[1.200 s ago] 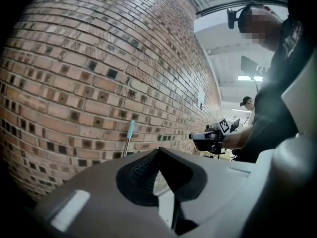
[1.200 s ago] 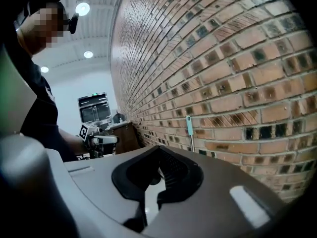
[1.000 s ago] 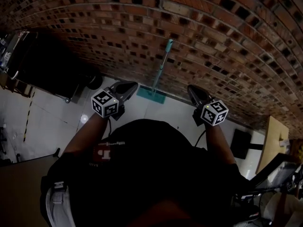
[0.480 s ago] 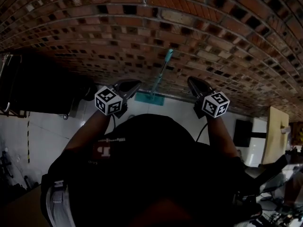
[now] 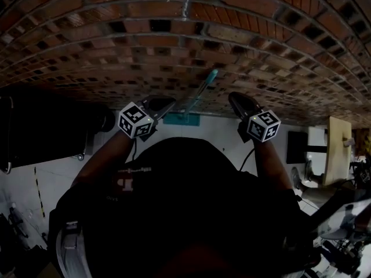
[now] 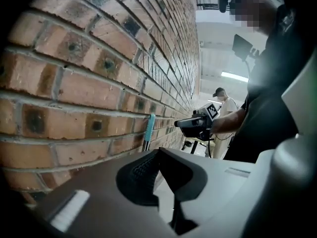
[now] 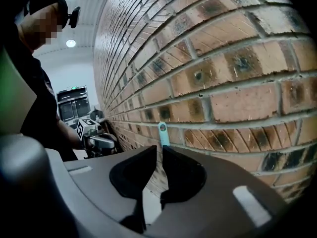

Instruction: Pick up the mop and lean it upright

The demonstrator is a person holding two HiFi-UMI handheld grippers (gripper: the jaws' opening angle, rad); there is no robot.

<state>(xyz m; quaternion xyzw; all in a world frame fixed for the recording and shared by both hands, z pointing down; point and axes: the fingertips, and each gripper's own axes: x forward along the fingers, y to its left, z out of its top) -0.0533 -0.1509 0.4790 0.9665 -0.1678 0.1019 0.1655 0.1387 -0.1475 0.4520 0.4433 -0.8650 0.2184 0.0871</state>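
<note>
Novice: Mop handling first. How do you expect it to behave?

Veteran: I'd judge the mop (image 5: 200, 91) to be light, with a long, thin, stiff pole that won't bend in a grip. The teal handle (image 7: 162, 133) looks smooth, so narrow pads could slip or let it twist. What weight there is probably sits low, in the flat mop head (image 5: 181, 119).

Novice: Where would you take hold?

Veteran: On the pole at about the middle or a little above it, squarely across, so it doesn't swing like a pendulum. I wouldn't grip the very tip, since the head would drag.

Novice: Where is it now?

Veteran: It is on end, with the head on the pale floor (image 5: 220, 129) at the foot of the brick wall (image 5: 174, 39) and the handle slanting up against the bricks. In the head view it stands between the two grippers. The leaning looks done to me, though a smooth floor could let the head slide out.

Novice: And the fingers?

Veteran: The left gripper (image 6: 159, 155) has its jaws pressed together with nothing between them, and the mop stands beyond them, apart. The right gripper (image 7: 159, 150) shows a narrow gap. Its jaws have just been opening, and the gap is empty, with the handle's tip showing past it against the wall, untouched.
</note>
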